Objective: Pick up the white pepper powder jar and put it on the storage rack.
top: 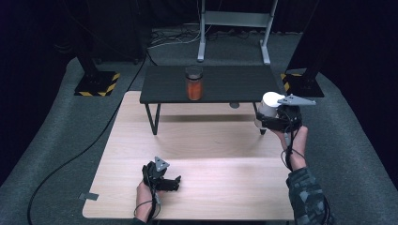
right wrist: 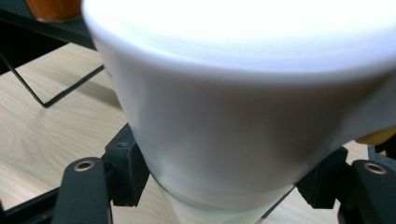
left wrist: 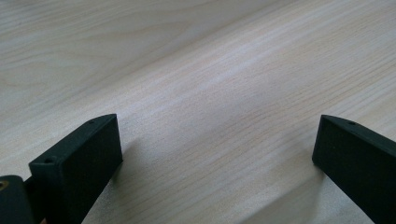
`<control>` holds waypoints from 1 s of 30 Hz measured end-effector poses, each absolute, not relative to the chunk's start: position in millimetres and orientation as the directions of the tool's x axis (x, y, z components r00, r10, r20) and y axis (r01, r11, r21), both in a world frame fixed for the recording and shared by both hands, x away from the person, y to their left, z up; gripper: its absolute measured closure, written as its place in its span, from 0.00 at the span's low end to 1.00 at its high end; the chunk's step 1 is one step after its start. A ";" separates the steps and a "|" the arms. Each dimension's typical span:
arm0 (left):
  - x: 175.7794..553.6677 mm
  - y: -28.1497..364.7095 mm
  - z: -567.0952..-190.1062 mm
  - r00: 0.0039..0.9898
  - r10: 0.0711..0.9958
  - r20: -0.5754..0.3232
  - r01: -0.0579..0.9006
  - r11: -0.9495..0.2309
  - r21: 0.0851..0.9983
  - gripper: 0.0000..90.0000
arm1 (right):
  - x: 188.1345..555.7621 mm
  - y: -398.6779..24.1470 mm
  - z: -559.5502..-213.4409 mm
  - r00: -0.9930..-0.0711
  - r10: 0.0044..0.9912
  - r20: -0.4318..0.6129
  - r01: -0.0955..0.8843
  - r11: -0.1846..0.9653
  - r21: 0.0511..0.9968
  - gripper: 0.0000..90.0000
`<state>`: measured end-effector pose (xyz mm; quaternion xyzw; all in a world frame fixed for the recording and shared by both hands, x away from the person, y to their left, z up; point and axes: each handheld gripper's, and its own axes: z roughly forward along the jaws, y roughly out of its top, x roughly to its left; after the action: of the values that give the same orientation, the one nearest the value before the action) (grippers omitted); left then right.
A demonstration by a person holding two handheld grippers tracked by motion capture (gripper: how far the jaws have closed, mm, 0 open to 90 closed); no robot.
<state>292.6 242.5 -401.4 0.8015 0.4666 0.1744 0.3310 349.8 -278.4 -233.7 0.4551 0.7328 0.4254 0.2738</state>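
My right gripper [top: 270, 119] is shut on a white cup-shaped container [top: 266, 108], held in the air by the right end of the black shelf [top: 164, 86]. In the right gripper view the white container [right wrist: 243, 107] looms large between the two black jaws, wider at its top. A glass jar with orange contents [top: 194, 83] stands in the middle of the shelf, and its base [right wrist: 53, 9] peeks in at the top left. My left gripper [top: 174, 183] rests low on the wooden table [top: 211, 140] near the front edge, open, with bare wood [left wrist: 215, 116] between its jaws.
The black shelf stands on thin wire legs [top: 152, 119] at the back of the table. Grey carpet [top: 61, 131] surrounds the table, with a black cable [top: 75, 157] on the left, stand bases with yellow stripes [top: 96, 84], and a white frame [top: 233, 28] behind.
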 end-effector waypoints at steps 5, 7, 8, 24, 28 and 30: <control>292.4 242.4 -401.9 0.501 0.865 -0.032 0.633 -0.341 0.695 0.01 | 353.4 -276.4 -225.5 -0.445 0.895 -0.017 0.430 0.231 0.873 0.34; 292.4 242.4 -401.8 0.501 0.865 -0.032 0.633 -0.341 0.695 0.01 | 354.2 -276.0 -224.2 -0.447 0.894 -0.018 0.429 0.232 0.873 0.34; 292.6 242.5 -401.5 0.503 0.864 -0.030 0.633 -0.345 0.693 0.01 | 356.3 -275.9 -221.3 -0.452 0.892 -0.016 0.429 0.233 0.873 0.34; 292.6 242.5 -401.4 0.504 0.863 -0.029 0.633 -0.345 0.693 0.01 | 369.0 -271.7 -198.7 -0.458 0.888 -0.027 0.415 0.241 0.878 0.34; 292.6 242.5 -401.5 0.504 0.863 -0.029 0.632 -0.345 0.693 0.01 | 373.1 -269.6 -194.1 -0.458 0.889 -0.033 0.414 0.245 0.877 0.34; 292.6 242.5 -401.4 0.504 0.863 -0.029 0.632 -0.346 0.693 0.01 | 376.2 -268.2 -192.1 -0.456 0.889 -0.033 0.417 0.247 0.875 0.34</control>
<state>292.6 242.5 -401.4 0.8015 0.4665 0.1744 0.3309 376.2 -268.2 -192.1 0.4416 0.7393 0.4261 0.2770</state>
